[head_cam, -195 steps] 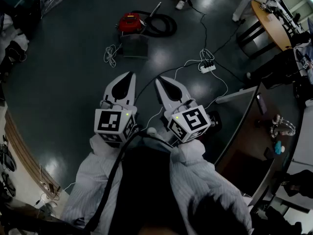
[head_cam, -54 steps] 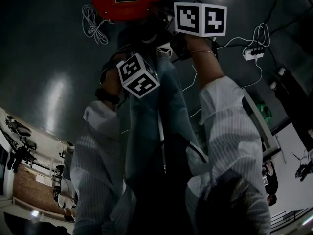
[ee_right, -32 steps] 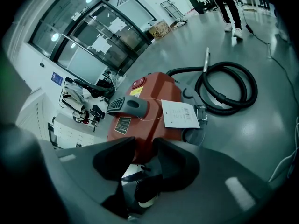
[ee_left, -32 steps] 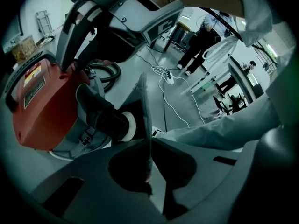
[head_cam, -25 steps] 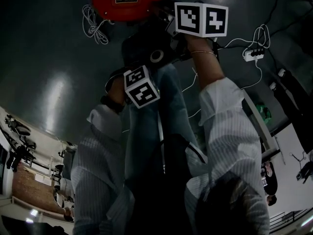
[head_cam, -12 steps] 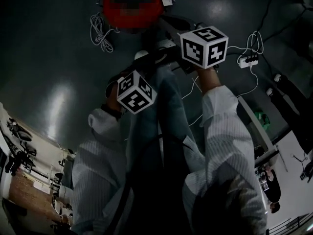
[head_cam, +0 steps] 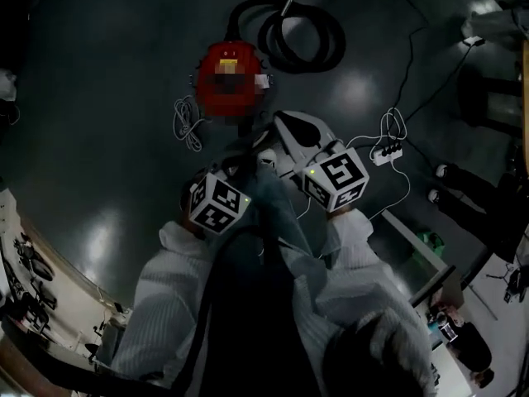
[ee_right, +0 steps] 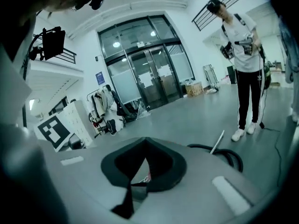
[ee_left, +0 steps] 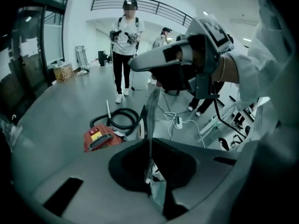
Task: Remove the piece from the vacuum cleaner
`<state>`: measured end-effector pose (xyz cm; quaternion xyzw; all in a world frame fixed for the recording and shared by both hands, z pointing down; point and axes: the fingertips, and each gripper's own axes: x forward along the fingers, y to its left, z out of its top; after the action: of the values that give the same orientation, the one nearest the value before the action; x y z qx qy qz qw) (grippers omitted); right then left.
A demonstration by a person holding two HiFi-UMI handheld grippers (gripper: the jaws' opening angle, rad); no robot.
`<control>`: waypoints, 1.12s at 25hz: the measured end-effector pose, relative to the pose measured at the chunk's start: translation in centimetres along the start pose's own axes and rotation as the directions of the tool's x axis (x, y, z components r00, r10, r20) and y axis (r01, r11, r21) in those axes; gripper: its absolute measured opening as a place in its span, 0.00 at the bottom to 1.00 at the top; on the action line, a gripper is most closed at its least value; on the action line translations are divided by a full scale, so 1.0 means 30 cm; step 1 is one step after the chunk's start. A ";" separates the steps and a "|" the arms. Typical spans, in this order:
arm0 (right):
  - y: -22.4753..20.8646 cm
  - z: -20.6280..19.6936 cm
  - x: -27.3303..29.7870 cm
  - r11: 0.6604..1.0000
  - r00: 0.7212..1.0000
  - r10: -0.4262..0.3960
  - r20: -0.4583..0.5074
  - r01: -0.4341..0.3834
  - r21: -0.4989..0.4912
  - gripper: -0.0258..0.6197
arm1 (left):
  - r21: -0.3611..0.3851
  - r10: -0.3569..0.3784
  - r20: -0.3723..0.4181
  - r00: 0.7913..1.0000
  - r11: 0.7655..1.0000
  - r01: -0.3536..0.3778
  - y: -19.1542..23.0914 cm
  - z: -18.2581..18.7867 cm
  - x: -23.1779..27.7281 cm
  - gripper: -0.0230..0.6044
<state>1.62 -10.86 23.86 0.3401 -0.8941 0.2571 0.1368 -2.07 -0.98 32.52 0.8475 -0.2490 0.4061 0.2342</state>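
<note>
The red vacuum cleaner (head_cam: pixel 230 79) lies on the dark floor, its black hose (head_cam: pixel 297 35) coiled behind it; the left gripper view shows the vacuum cleaner (ee_left: pixel 100 136) well below and beyond the jaws. My left gripper (ee_left: pixel 149 146) is shut on a thin grey piece (ee_left: pixel 150 115) that stands edge-on between its jaws. In the head view the left gripper (head_cam: pixel 216 203) sits near my body, its jaws lost in shadow. My right gripper (head_cam: pixel 289 126) hangs beside it, short of the vacuum. The right gripper (ee_right: pixel 142 164) is shut with nothing in it.
A white cord (head_cam: pixel 188 122) lies left of the vacuum, and a power strip (head_cam: pixel 387 151) with cables to its right. A person (ee_left: pixel 126 41) stands beyond the hose (ee_left: pixel 124 118). Desks and furniture line the right edge (head_cam: pixel 430 246).
Both grippers have drawn back from the vacuum toward my body. The vacuum now shows smaller and farther off, with its hose in sight.
</note>
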 end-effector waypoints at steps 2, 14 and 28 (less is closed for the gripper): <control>0.055 0.119 -0.078 1.000 0.998 -0.001 0.055 0.003 -0.030 0.04 | -0.004 0.041 0.043 0.998 0.999 -0.041 0.014 0.080 -0.099 0.07; 0.374 0.413 -0.315 0.996 0.975 0.015 0.220 0.005 -0.093 0.04 | 0.088 0.211 0.174 0.962 0.970 -0.228 -0.025 0.330 -0.541 0.07; 0.470 0.461 -0.323 0.985 0.972 0.101 0.214 -0.068 -0.156 0.04 | 0.102 0.284 0.205 0.937 0.946 -0.309 -0.028 0.362 -0.639 0.07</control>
<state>-1.84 -4.31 3.15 0.3169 -0.9341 0.1563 0.0501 -5.82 -2.41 10.83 0.8483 -0.3673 0.3709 0.0890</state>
